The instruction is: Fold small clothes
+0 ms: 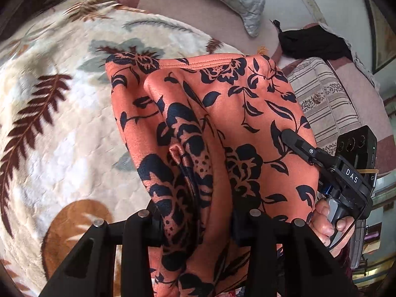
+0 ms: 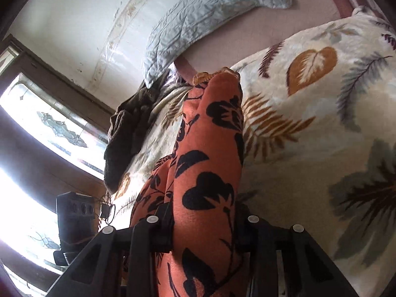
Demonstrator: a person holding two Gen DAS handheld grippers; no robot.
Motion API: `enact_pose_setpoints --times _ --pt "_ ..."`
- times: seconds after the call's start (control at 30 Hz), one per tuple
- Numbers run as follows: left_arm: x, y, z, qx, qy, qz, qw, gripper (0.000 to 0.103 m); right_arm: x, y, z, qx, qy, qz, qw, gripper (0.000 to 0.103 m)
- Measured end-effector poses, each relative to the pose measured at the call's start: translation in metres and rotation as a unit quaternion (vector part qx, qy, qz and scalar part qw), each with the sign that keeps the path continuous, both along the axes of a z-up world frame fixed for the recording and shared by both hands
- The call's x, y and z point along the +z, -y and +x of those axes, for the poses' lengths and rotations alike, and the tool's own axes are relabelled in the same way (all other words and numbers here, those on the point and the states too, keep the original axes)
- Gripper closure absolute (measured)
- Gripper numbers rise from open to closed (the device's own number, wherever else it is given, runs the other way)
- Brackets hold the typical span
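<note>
I find my left hand-held gripper pinching a bunched fold of the orange garment with dark flower print; cloth fills the gap between its jaws. My right hand-held gripper likewise pinches a gathered length of the same garment, and in the left view its tip lies on the cloth, with a hand on its grip. The garment hangs lifted over a cream leaf-patterned blanket on the bed. A grey pillow and a dark garment lie beyond.
</note>
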State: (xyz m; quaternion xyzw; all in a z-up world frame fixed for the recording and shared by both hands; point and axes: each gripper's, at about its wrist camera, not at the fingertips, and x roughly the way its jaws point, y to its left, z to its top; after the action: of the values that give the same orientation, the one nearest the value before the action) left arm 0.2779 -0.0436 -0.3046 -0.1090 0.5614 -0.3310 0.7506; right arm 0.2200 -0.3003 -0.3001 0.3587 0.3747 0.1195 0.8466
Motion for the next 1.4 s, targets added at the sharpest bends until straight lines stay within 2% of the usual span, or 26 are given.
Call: enact_pose_setpoints --times 0.03,0.07,0.1,0.17,0.2,0.23,0.3,0.33,0.43,0.5,0.57,0.63,0.7,0.73,0.77,0.83,0.87,0.93,0.97,1.03,1.07,1.1,1.2,1.27,1.4 --pt "0.001 0.014 0.001 -0.002 0.005 0.003 1.0000 0.061 0.000 0.016 -0.004 -0.013 0.001 0.001 1.000 0.069" --pt "-0.002 0.029 0.003 -0.004 0.009 0.015 0.9998 0.056 -0.003 0.032 -0.006 -0.025 -0.002 0.004 1.000 0.069" --pt "-0.007 0.043 0.003 -0.004 0.015 0.040 0.9991 0.052 -0.009 0.046 -0.006 -0.036 -0.015 0.007 0.999 0.065" --pt "-0.025 0.063 0.002 -0.001 0.012 0.115 0.9933 0.050 -0.037 0.070 0.000 -0.056 -0.071 0.004 0.996 0.051" --pt "-0.030 0.067 -0.001 0.000 0.010 0.124 0.9922 0.041 -0.054 0.079 0.002 -0.075 -0.110 -0.009 0.991 0.036" --pt "-0.029 0.064 -0.005 0.008 0.010 0.119 0.9929 0.040 -0.067 0.088 0.001 -0.096 -0.140 -0.020 0.985 0.035" --pt "-0.017 0.055 -0.012 0.017 0.021 0.123 0.9920 0.040 -0.070 0.101 -0.010 -0.108 -0.113 0.022 0.987 0.035" --pt "-0.009 0.048 -0.018 0.021 0.032 0.128 0.9911 0.040 -0.061 0.105 -0.018 -0.123 -0.099 0.020 0.987 0.034" --pt "0.015 0.030 -0.035 0.041 0.075 0.137 0.9868 0.040 -0.019 0.115 -0.045 -0.140 -0.021 -0.010 0.990 0.034" --pt "0.022 0.024 -0.048 0.042 0.108 0.147 0.9823 0.039 -0.001 0.114 -0.062 -0.125 0.007 -0.003 0.992 0.035" --pt "0.014 0.023 -0.058 0.042 0.120 0.171 0.9771 0.035 0.007 0.098 -0.070 -0.099 0.010 0.001 0.995 0.037" --pt "-0.012 0.027 -0.053 0.035 0.090 0.200 0.9750 0.034 0.003 0.073 -0.075 -0.077 0.005 -0.003 0.997 0.039" --pt "-0.026 0.031 -0.054 0.043 0.088 0.214 0.9719 0.030 -0.013 0.049 -0.070 -0.054 -0.039 -0.011 0.998 0.039" --pt "-0.023 0.030 -0.055 0.048 0.092 0.214 0.9712 0.029 -0.028 0.041 -0.068 -0.043 -0.077 -0.018 0.996 0.038" --pt "-0.016 0.028 -0.057 0.049 0.094 0.215 0.9708 0.030 -0.035 0.035 -0.071 -0.045 -0.088 -0.040 0.994 0.038" --pt "0.005 0.022 -0.067 0.054 0.114 0.212 0.9692 0.030 -0.022 0.025 -0.075 -0.042 -0.074 -0.081 0.993 0.039" --pt "0.018 0.019 -0.073 0.058 0.136 0.209 0.9667 0.030 -0.013 0.025 -0.077 -0.041 -0.074 -0.072 0.994 0.039" --pt "0.046 0.011 -0.086 0.076 0.185 0.220 0.9548 0.029 0.005 0.029 -0.091 -0.046 -0.051 -0.041 0.997 0.039" --pt "0.061 0.007 -0.094 0.087 0.206 0.226 0.9481 0.027 0.019 0.029 -0.098 -0.053 -0.039 -0.050 0.997 0.039" --pt "0.090 0.002 -0.110 0.106 0.245 0.216 0.9391 0.022 0.051 0.020 -0.110 -0.063 -0.014 -0.097 0.993 0.037" --pt "0.105 -0.003 -0.120 0.117 0.264 0.214 0.9333 0.017 0.067 0.013 -0.115 -0.064 -0.003 -0.120 0.991 0.036" --pt "0.116 -0.005 -0.127 0.129 0.281 0.214 0.9265 0.012 0.083 0.006 -0.122 -0.062 0.008 -0.140 0.988 0.034" --pt "0.152 -0.011 -0.154 0.157 0.338 0.213 0.9033 0.006 0.125 -0.015 -0.150 -0.067 0.034 -0.197 0.977 0.032" --pt "0.172 -0.016 -0.168 0.170 0.356 0.213 0.8938 0.002 0.147 -0.028 -0.167 -0.069 0.045 -0.218 0.972 0.032" --pt "0.203 -0.027 -0.192 0.198 0.383 0.212 0.8771 0.002 0.179 -0.049 -0.202 -0.084 0.067 -0.260 0.960 0.032"
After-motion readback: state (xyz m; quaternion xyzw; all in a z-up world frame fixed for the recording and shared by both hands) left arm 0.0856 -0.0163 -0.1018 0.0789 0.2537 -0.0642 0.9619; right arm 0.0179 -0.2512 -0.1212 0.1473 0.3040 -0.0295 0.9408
